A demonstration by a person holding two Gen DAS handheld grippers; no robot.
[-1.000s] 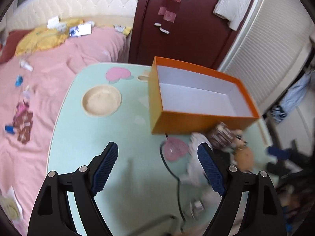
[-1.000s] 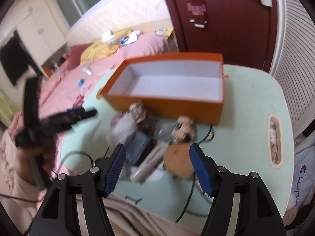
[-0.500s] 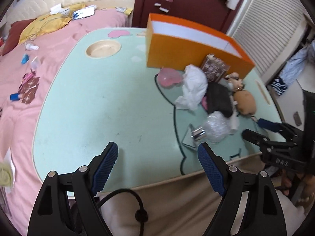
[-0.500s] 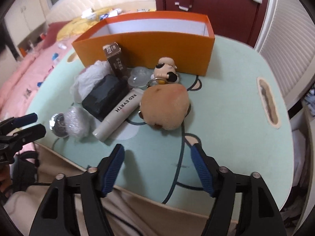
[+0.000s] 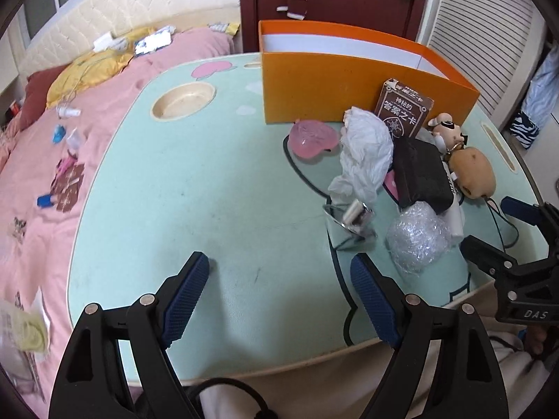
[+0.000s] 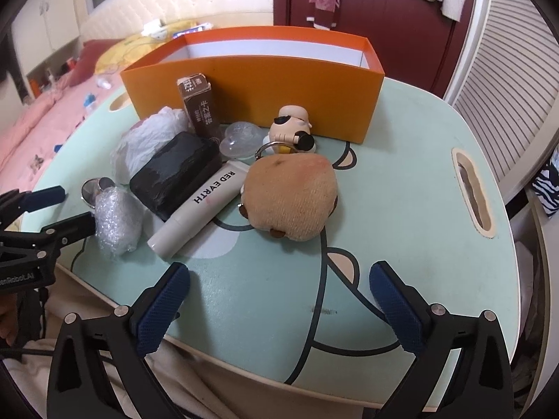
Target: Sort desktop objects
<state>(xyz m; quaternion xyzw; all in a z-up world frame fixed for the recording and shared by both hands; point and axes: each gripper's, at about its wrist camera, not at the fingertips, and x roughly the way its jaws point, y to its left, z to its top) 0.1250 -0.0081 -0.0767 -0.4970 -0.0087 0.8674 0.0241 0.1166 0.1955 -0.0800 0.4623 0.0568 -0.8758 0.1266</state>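
Observation:
An open orange box (image 5: 349, 87) (image 6: 279, 80) stands at the back of the pale green table (image 5: 209, 192). In front of it lies a pile: brown card box (image 6: 201, 106), white crumpled bag (image 5: 367, 143), pink heart dish (image 5: 312, 136), black case (image 6: 176, 173), white RED EARTH tube (image 6: 202, 206), bubble-wrap ball (image 6: 117, 221), tan plush (image 6: 291, 195), small figurine (image 6: 291, 129), clear lid (image 6: 241, 139) and small mirror (image 5: 353, 220). My left gripper (image 5: 279, 296) is open and empty over the near table edge. My right gripper (image 6: 279, 300) is open and empty, short of the plush.
A round cup recess (image 5: 183, 99) sits in the table's far left, a slot (image 6: 473, 195) near its right edge. A pink bed (image 5: 52, 139) with scattered items lies left. A dark red door (image 6: 384, 10) and a louvred door (image 6: 517, 80) stand behind.
Both grippers pulled back and dropped low toward the near table edge, so the box now shows from the side. Both stayed open and empty. The objects have not moved.

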